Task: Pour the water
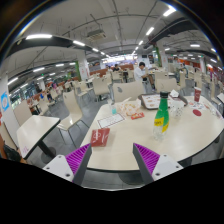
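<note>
Canteen-like hall: rows of white tables, chairs, ceiling strip lights.

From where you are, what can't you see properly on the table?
- Green bottle, gripper view: too small to tell whether it holds water or is capped.
- Red booklet: print too small to read.
- White things beyond the bottle: too blurred to name.
- Table: near edge hidden behind the open gripper, which holds nothing.

no readable text, labels or numbers anywhere, print on the red packet on the table too small to make out
</note>
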Tool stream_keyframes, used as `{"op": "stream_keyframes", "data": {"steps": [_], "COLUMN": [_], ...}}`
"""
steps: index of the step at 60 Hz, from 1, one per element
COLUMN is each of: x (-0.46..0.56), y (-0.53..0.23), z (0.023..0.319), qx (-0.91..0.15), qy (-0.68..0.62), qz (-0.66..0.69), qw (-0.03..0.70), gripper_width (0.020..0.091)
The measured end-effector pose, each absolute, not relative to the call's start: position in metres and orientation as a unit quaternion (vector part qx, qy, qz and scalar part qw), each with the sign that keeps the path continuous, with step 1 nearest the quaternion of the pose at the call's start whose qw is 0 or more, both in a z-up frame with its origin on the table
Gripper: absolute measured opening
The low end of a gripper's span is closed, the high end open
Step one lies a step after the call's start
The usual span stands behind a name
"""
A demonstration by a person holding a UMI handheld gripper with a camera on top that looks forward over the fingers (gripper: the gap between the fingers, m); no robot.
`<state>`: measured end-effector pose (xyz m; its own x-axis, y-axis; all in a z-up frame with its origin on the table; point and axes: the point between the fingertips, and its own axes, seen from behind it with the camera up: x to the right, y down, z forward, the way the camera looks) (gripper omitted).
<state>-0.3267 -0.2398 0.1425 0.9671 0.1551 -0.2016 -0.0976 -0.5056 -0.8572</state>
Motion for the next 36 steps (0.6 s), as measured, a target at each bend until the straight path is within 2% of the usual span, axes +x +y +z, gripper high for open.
{"op": "stream_keyframes", "data": {"steps": [3,5,20,36], "x": [-0.337,-0.322,-0.321,-0.202], "y": [-0.246,-0.237,-0.230,-0.167], "z": [0.135,0.141,0.125,0.100], "qx": [-0.858,-0.859,-0.858,-0.822], "qy": [-0.020,-0.024,-0.043,0.017], "qz": [0.119,0.116,0.119,0.044], "qw": [0.499,0.498,0.498,0.567], "gripper_width": [0.0836,0.0817,0.0817,0.0811]}}
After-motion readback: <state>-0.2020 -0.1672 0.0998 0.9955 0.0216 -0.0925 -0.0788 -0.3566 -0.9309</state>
